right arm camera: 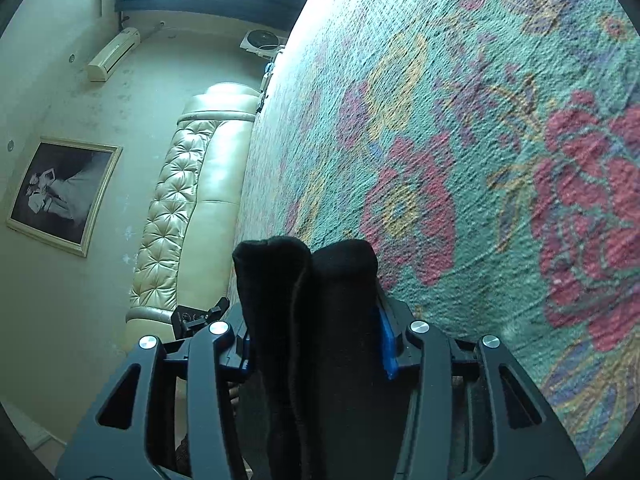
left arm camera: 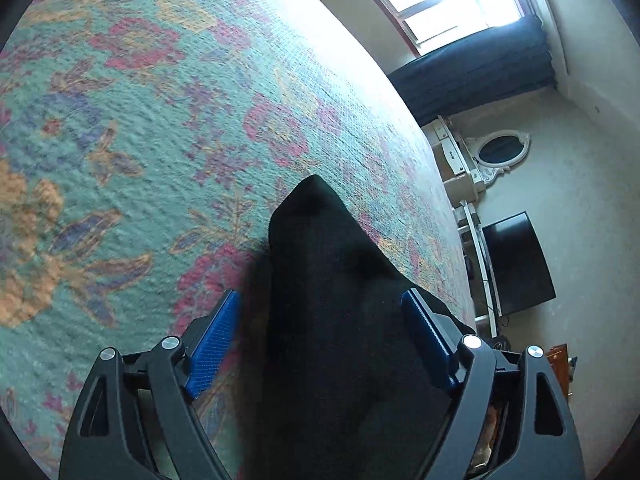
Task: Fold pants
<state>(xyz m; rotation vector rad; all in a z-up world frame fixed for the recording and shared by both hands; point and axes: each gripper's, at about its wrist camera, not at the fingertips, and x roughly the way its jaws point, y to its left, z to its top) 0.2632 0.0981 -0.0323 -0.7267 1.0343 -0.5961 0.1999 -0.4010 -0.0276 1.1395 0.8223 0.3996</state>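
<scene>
Floral carpet [left arm camera: 132, 128] in teal, pink and orange fills both views, with a cream sofa [right arm camera: 188, 208] along one wall and a dark television [left arm camera: 518, 264] against another. Black pants [left arm camera: 340, 300] hang over it: the left gripper [left arm camera: 320, 344] has its jaws wide apart with cloth draped between the blue pads, perhaps unclamped, while the right gripper [right arm camera: 314, 344] has its jaws closed tight on a bunched double fold. Judging from this, the left should pinch firmly first, then both should keep the edge taut and level while laying it down.
</scene>
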